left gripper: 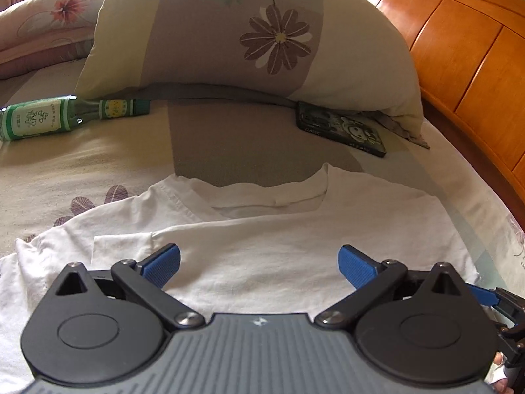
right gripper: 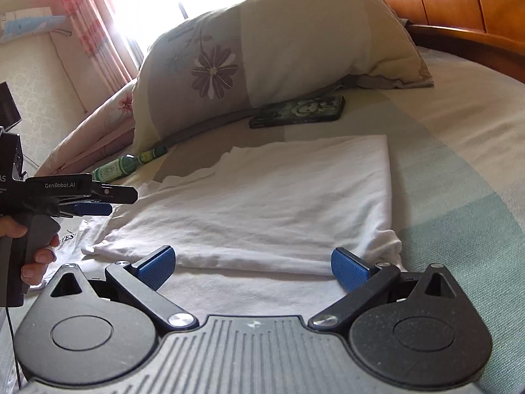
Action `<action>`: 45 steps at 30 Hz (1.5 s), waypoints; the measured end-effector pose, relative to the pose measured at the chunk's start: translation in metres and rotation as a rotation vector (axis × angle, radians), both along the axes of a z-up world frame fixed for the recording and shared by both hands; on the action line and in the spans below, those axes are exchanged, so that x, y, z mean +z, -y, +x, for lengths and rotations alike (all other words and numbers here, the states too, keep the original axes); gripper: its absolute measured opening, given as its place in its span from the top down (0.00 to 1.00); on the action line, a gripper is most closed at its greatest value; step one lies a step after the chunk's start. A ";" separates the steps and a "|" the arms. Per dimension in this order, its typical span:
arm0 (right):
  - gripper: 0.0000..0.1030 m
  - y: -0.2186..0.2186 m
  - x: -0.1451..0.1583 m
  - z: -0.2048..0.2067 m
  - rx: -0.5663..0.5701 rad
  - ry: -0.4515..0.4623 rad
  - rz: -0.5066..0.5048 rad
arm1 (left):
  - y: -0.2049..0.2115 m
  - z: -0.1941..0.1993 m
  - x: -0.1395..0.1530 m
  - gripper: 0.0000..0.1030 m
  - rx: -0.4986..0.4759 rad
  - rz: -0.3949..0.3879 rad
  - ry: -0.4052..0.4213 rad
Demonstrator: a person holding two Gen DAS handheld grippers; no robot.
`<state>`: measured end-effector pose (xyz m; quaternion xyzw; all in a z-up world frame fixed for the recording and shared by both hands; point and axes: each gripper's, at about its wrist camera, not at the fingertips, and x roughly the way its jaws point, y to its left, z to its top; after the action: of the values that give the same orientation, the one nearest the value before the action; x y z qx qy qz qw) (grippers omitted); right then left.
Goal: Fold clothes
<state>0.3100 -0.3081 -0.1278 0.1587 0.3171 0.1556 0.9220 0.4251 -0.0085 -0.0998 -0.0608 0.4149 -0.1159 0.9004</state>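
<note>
A white T-shirt (left gripper: 279,229) lies flat on the bed, its collar (left gripper: 269,193) pointing toward the pillow. In the right wrist view the T-shirt (right gripper: 262,197) has a straight folded edge on its right side and a lower layer spread beneath it. My left gripper (left gripper: 259,264) is open, hovering low over the shirt's body with nothing between its blue pads. My right gripper (right gripper: 252,266) is open too, at the shirt's near edge, holding nothing. A hand holds the left gripper (right gripper: 108,202) over the shirt's left side.
A flowered pillow (left gripper: 249,32) leans at the head of the bed. In front of it lie a green bottle (left gripper: 42,120) and a phone in a cartoon case (left gripper: 341,128). An orange wooden headboard (left gripper: 459,49) runs along the right. Striped sheet (right gripper: 459,197) lies right of the shirt.
</note>
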 end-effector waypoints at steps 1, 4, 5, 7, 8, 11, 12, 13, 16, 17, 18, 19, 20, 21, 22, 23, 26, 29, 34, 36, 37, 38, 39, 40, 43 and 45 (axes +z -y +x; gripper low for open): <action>0.00 0.003 -0.001 -0.002 0.018 0.000 0.000 | -0.003 0.002 -0.009 0.01 0.024 -0.003 -0.043; 0.00 0.008 -0.001 -0.011 0.029 -0.001 -0.054 | -0.009 -0.011 -0.020 0.01 -0.016 0.013 -0.019; 0.00 0.009 0.000 -0.014 0.027 -0.001 -0.074 | -0.009 -0.016 -0.018 0.01 -0.034 0.035 -0.014; 0.00 0.010 0.001 -0.016 0.016 0.000 -0.091 | -0.009 -0.029 -0.011 0.01 -0.037 0.066 -0.001; 0.00 0.011 0.001 -0.017 0.010 0.000 -0.099 | -0.010 -0.035 -0.006 0.01 -0.035 0.072 0.005; 0.00 0.010 0.002 -0.013 -0.017 -0.010 -0.091 | -0.027 -0.053 0.005 0.01 -0.014 -0.041 0.015; 0.00 0.009 0.002 -0.012 -0.025 -0.013 -0.086 | -0.035 -0.059 0.004 0.01 0.006 -0.098 0.011; 0.00 0.009 0.002 -0.011 -0.031 -0.015 -0.081 | -0.041 -0.064 0.001 0.01 0.028 -0.153 -0.001; 0.00 0.006 0.003 -0.010 -0.036 -0.016 -0.073 | -0.060 -0.073 -0.012 0.01 0.089 -0.312 -0.044; 0.00 0.006 0.003 -0.011 -0.035 -0.017 -0.067 | -0.066 -0.073 -0.018 0.01 0.105 -0.357 -0.052; 0.00 0.007 0.003 -0.011 -0.035 -0.018 -0.062 | -0.072 -0.072 -0.023 0.01 0.126 -0.403 -0.059; 0.00 0.007 0.003 -0.011 -0.037 -0.018 -0.057 | -0.079 -0.070 -0.026 0.01 0.159 -0.453 -0.062; 0.00 0.008 0.003 -0.011 -0.038 -0.019 -0.052 | -0.086 -0.068 -0.029 0.01 0.192 -0.503 -0.065; 0.00 0.008 0.003 -0.011 -0.041 -0.021 -0.047 | -0.093 -0.065 -0.031 0.01 0.226 -0.552 -0.068; 0.00 0.009 0.003 -0.011 -0.044 -0.022 -0.043 | -0.099 -0.063 -0.034 0.01 0.258 -0.597 -0.071; 0.00 0.009 0.004 -0.010 -0.048 -0.023 -0.038 | -0.103 -0.059 -0.034 0.01 0.284 -0.620 -0.072; 0.00 0.011 0.004 -0.008 -0.060 -0.029 -0.017 | -0.108 -0.052 -0.035 0.01 0.338 -0.641 -0.050; 0.00 0.013 0.004 -0.008 -0.072 -0.031 -0.002 | -0.110 -0.059 -0.038 0.03 0.390 -0.676 -0.003; 0.00 0.018 0.005 -0.009 -0.087 -0.036 0.039 | -0.113 -0.069 -0.043 0.32 0.441 -0.624 0.044; 0.00 0.020 0.006 -0.009 -0.084 -0.039 0.065 | -0.117 -0.066 -0.045 0.55 0.483 -0.617 0.034; 0.00 0.020 0.006 -0.010 -0.089 -0.037 0.067 | -0.119 -0.064 -0.046 0.62 0.502 -0.608 0.028; 0.00 0.020 0.007 -0.010 -0.095 -0.033 0.067 | -0.118 -0.064 -0.047 0.77 0.517 -0.577 0.023; 0.00 0.020 0.008 -0.011 -0.101 -0.029 0.067 | -0.117 -0.064 -0.047 0.92 0.533 -0.546 0.018; 0.00 0.021 0.008 -0.012 -0.102 -0.026 0.069 | -0.116 -0.064 -0.047 0.94 0.543 -0.516 0.015; 0.00 0.021 0.009 -0.013 -0.094 -0.019 0.069 | -0.110 -0.065 -0.039 0.95 0.525 -0.447 0.016; 0.00 0.021 0.010 -0.014 -0.096 -0.014 0.053 | -0.108 -0.069 -0.029 0.97 0.506 -0.437 0.022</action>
<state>0.2959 -0.3293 -0.1181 0.1990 0.3112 0.1185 0.9217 0.3562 0.0991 -0.1288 -0.3523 0.3423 0.0247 0.8707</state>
